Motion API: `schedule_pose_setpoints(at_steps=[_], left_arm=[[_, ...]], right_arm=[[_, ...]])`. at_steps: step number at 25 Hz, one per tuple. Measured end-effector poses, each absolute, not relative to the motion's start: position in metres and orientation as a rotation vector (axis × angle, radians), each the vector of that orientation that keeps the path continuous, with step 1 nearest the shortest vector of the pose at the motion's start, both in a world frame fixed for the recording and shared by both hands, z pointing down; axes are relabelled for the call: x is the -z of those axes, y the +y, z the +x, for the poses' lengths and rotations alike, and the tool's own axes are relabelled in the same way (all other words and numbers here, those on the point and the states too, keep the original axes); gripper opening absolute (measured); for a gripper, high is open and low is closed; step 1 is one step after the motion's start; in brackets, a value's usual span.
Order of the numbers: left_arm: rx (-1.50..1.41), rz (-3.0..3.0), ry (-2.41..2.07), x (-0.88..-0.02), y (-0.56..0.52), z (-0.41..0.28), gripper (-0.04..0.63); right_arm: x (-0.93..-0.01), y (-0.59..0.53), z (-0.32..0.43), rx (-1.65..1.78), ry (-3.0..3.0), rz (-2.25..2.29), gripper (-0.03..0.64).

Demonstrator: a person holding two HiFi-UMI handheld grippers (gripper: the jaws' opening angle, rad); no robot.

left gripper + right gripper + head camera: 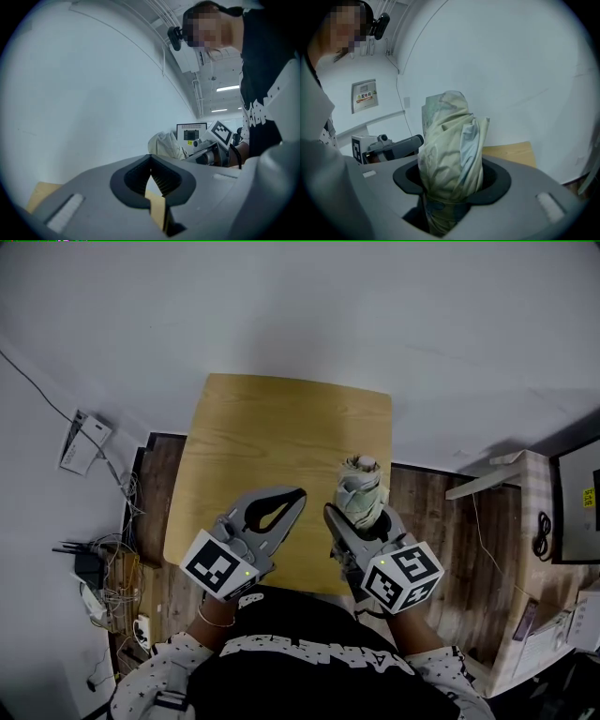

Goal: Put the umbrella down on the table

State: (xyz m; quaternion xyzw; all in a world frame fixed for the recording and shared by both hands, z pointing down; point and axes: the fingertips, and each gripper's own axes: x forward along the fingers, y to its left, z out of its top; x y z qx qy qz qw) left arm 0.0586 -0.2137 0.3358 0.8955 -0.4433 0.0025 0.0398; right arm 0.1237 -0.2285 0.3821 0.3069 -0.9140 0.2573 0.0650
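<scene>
Right gripper view: right gripper (451, 190) jaws pinch the folded umbrella (450, 136), its long axis roughly upright, over the tabletop's (281, 427) near right corner; left gripper (292, 497) jaws are pressed together, empty.

Open tabletop (281, 446) ahead, wall (300, 315) apparently close behind.

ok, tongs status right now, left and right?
Left tongs: closed, nothing between them.
Right tongs: closed on the folded umbrella.
</scene>
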Motion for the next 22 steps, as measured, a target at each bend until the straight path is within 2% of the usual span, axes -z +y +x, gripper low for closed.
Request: schedule_pose_setpoints(at_steps=[11, 14, 22], left_arm=[[-0.060, 2.725, -1.185, -0.367, -0.221, 0.024, -0.002], [0.015, 2.770, -1.173, -0.366, -0.226, 0.016, -0.001], [-0.070, 2.745, -1.072, -0.396, -0.225, 0.009, 0.000]], right_arm=[[-0.414, -0.241, 0.090, -0.836, -2.647, 1.014, 0.253], [-0.423, -0.243, 0.085, -0.850, -2.617, 1.043, 0.253], [-0.451, -0.241, 0.078, -0.881, -2.532, 1.102, 0.253]])
